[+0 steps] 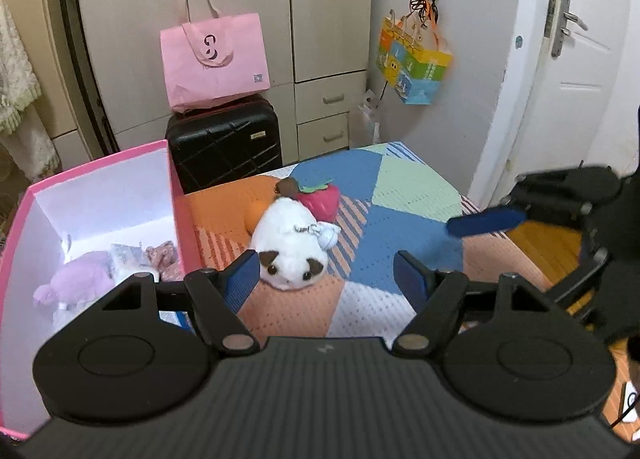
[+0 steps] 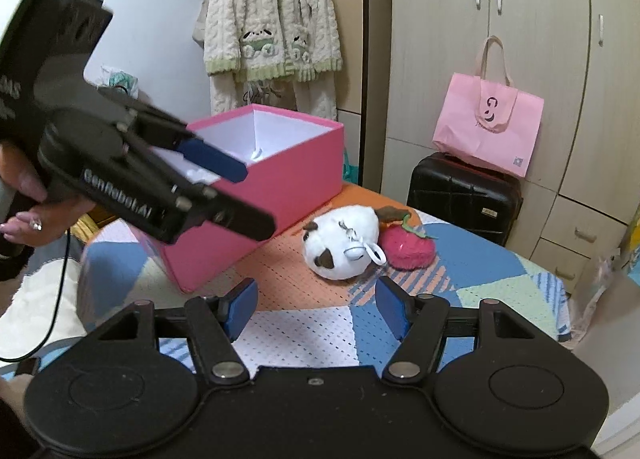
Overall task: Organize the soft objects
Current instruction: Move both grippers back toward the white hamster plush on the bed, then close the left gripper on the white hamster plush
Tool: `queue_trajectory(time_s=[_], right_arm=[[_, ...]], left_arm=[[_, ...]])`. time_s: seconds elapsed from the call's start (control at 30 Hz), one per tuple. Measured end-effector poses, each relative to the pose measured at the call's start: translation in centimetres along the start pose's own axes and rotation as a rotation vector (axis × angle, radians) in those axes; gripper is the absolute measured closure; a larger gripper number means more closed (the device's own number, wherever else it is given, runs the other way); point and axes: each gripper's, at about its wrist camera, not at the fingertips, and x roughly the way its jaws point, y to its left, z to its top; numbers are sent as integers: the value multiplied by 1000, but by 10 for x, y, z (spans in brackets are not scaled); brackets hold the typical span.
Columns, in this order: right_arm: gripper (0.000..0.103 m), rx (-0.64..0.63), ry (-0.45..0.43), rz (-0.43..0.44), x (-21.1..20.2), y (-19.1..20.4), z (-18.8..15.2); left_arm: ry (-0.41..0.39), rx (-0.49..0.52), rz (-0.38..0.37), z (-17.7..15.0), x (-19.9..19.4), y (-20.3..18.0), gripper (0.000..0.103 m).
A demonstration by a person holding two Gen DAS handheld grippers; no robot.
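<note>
The left hand-held gripper [image 1: 326,275] is held with its blue pads apart and nothing between them, just short of the white plush [image 1: 290,249], which lies on the patchwork cover [image 1: 412,187] beside the strawberry plush [image 1: 320,199]. The right hand-held gripper [image 2: 316,309] also has its pads spread and empty, aimed at the same toys. A pink box [image 1: 180,219] stands open to the left; a purple plush [image 1: 76,283] is seen inside (other contents unclear).

plush hamster [image 1: 290,249] on mat [image 1: 400,195], strawberry plush [image 1: 320,199] touching behind, box [image 1: 176,195] left
</note>
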Motion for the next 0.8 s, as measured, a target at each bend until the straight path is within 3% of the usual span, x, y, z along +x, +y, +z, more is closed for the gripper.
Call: queue_trajectory(time_s=[0.17,0.3,0.47,0.63,0.7,0.8], right_arm=[[32,-23,-6,5,28,2,-9],[31,-35,-1,5,51,2,-11],[30,13,-55,31,74,-11,-11],[30,40,-32,30,97,-16,-11],[28,40,-9,21,104,-17,-10],[17,50,-4,9,111,-17,-11]], left_arm=[[1,-11,5,10,30,1,31],[48,-44,2,17,58,3,32],[84,-111,101,22,89,9,32],[65,-152,115,22,99,9,32],[48,-173,119,21,101,11,32],[43,-203,119,21,108,16,32]])
